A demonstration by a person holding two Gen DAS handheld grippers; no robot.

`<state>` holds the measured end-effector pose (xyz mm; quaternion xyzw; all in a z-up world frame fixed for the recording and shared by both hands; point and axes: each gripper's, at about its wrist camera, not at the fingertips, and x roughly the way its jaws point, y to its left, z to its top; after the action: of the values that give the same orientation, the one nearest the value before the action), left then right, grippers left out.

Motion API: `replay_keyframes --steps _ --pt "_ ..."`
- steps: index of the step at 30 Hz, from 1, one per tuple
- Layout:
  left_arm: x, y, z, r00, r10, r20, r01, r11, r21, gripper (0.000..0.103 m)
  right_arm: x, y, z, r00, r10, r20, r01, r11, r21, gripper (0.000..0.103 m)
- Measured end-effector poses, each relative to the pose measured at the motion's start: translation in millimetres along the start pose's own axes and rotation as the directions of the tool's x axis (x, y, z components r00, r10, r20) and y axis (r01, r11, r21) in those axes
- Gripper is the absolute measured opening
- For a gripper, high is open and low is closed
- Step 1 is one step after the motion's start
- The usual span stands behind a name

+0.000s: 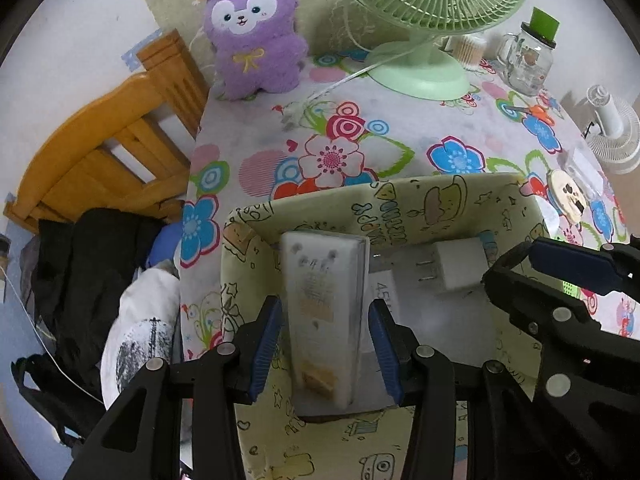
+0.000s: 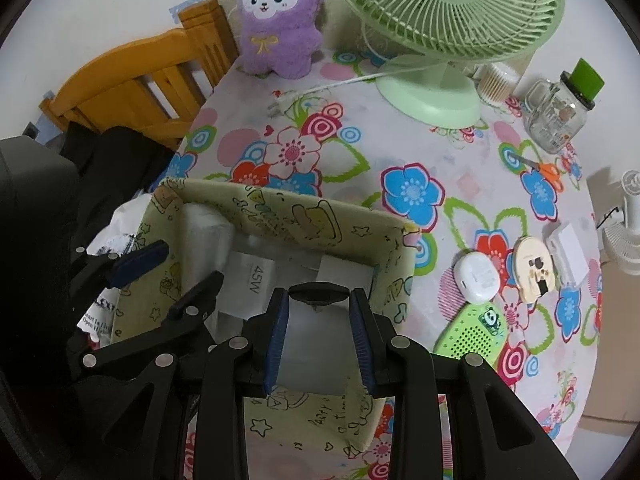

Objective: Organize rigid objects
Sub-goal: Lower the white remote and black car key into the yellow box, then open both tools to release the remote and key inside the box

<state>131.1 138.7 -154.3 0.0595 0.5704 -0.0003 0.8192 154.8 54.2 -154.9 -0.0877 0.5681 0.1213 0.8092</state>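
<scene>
A yellow cartoon-print box (image 1: 440,200) (image 2: 300,216) stands at the near left of the flowered table. My left gripper (image 1: 326,344) reaches down into it, blue pads against both long sides of a white power strip (image 1: 324,312) that leans on the box's left wall. In the right wrist view the left gripper (image 2: 172,276) shows at the box's left side. My right gripper (image 2: 320,336) is shut on a white block with a black far end (image 2: 316,344), over the box's near right part; it also shows as the right gripper (image 1: 540,276). In the box lie a white plug charger (image 1: 456,268) and an adapter marked 45W (image 2: 256,280).
On the table to the right lie a green panda speaker (image 2: 472,332), a white earbud case (image 2: 478,278), a round cream item (image 2: 534,274) and orange scissors (image 2: 548,170). A green fan (image 2: 444,20), glass jar (image 2: 560,116) and purple plush (image 2: 280,28) stand behind. A wooden chair (image 1: 100,152) holds clothes.
</scene>
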Motion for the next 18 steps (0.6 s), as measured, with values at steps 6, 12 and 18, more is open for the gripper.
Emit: replay_keyframes --steps 6,12,18 --pt "2.1 0.6 -0.7 1.0 0.011 -0.004 -0.011 1.0 0.002 0.072 2.8 -0.5 -0.9 1.0 0.011 -0.014 -0.01 1.0 0.008 0.045" --pt "-4.9 -1.7 -3.3 1.0 -0.008 0.003 0.008 1.0 0.0 0.084 -8.0 -4.1 -3.5 1.0 -0.004 0.03 0.004 1.0 0.018 0.074" --pt "-15.4 -6.4 -5.7 1.0 -0.003 0.019 0.003 1.0 0.009 0.089 -17.0 -8.6 -9.8 0.999 0.001 0.044 -0.003 0.999 0.034 0.076"
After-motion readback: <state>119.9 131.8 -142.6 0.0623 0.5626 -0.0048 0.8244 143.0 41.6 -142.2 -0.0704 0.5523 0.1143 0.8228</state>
